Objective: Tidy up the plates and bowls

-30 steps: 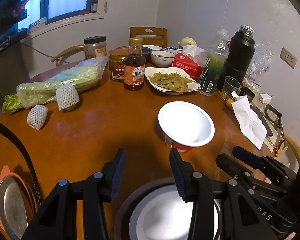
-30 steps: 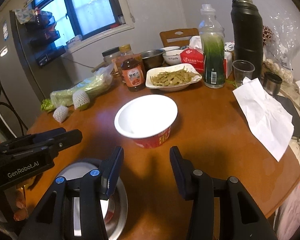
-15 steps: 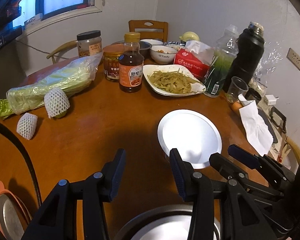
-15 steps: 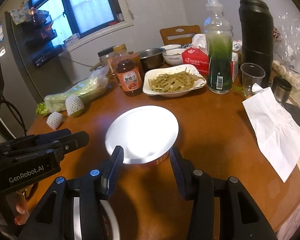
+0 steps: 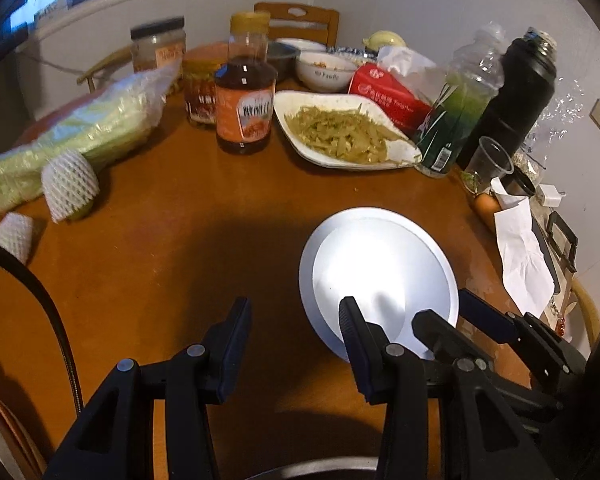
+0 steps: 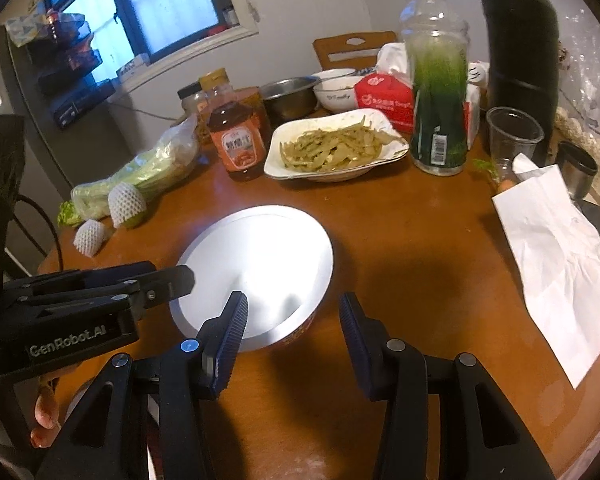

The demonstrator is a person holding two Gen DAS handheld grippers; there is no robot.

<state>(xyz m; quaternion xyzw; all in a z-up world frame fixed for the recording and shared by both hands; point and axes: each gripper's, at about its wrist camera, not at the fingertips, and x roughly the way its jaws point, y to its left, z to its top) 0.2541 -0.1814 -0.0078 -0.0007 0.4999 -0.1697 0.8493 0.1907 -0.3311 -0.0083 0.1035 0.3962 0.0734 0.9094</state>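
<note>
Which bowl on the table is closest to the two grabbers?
The empty white bowl with the red outside. It sits right by both grippers' fingers, while the small white bowl and metal bowl sit far back.

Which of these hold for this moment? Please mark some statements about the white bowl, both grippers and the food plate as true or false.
1. The white bowl is empty. True.
2. The right gripper is clamped on the bowl's rim. False: its jaws stand open at the near rim, pinching nothing.
3. The left gripper carries a plate. False: nothing is between its fingers.
4. The plate of shredded vegetables sits beyond the bowl, beside the green bottle. True.
</note>
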